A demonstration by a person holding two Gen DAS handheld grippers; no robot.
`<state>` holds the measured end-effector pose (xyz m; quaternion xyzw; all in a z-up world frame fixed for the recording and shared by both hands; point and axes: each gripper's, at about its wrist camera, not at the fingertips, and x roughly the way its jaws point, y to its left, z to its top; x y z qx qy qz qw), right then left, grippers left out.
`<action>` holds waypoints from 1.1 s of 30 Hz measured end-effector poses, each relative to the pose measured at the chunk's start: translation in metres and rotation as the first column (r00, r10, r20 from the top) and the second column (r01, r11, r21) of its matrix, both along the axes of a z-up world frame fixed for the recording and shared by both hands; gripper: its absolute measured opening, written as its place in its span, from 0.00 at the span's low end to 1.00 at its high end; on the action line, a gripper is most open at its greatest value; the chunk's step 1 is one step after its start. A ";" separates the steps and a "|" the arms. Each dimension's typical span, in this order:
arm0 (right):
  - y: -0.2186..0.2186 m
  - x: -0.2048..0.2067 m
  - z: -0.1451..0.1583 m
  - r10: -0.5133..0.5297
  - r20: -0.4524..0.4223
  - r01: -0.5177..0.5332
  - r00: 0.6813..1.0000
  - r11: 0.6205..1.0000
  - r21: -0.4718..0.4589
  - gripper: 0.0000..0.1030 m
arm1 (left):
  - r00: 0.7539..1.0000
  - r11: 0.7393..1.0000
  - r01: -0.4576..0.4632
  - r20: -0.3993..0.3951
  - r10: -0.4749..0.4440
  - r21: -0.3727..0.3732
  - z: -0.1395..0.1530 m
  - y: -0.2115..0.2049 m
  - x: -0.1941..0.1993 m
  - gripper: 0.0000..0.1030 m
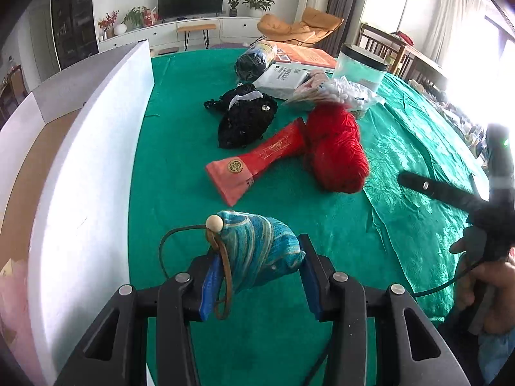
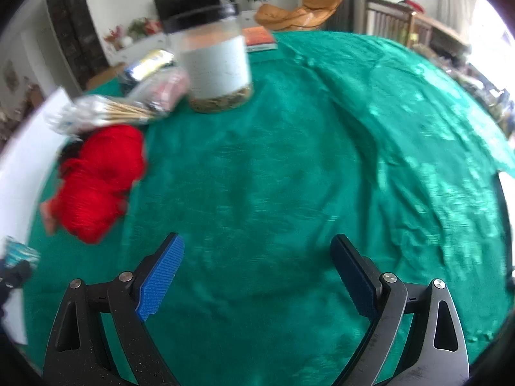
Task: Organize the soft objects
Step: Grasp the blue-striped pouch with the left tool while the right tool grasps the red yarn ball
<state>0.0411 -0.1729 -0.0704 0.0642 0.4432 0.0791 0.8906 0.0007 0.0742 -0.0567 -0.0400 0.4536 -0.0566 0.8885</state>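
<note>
Your left gripper (image 1: 257, 276) is clamped on a blue patterned pouch (image 1: 260, 251), lifted above the green-clothed bench (image 1: 180, 148) beside the white box wall (image 1: 96, 148). Beyond lie a red pouch (image 1: 257, 160), red yarn (image 1: 338, 148) and a black pouch (image 1: 246, 120). Your right gripper (image 2: 257, 276) hangs wide apart, holding nothing.

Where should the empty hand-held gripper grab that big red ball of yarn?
Grip the red yarn across its narrower middle, coming down from above. It lies lengthwise on the green cloth, and a red pouch and a cotton-swab bag crowd its ends. The right hand-held gripper is open and free; the left holds a blue pouch.
</note>
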 end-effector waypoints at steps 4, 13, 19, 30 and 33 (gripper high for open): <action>0.042 0.006 0.018 0.197 0.019 -0.194 0.980 0.931 0.309 0.91 | 1.000 1.000 -0.009 0.010 0.009 -0.027 0.005 0.000 -0.004 0.43; 0.074 0.044 0.000 0.250 -0.101 -0.216 0.963 0.940 0.265 0.40 | 1.000 0.997 -0.008 0.026 0.010 -0.074 0.014 0.011 -0.016 0.43; 0.002 0.025 0.029 0.136 -0.067 -0.125 0.988 0.981 0.151 0.40 | 0.999 0.993 0.004 0.036 0.000 -0.121 0.018 0.007 -0.013 0.43; -0.083 0.121 0.022 -0.055 0.034 0.055 0.998 0.998 0.020 0.41 | 0.997 0.990 -0.027 0.062 0.036 -0.139 0.038 0.022 -0.012 0.43; -0.087 0.141 0.011 -0.033 -0.058 0.035 0.998 0.999 0.023 0.57 | 0.997 0.991 -0.035 0.067 0.044 -0.132 0.039 0.024 -0.011 0.43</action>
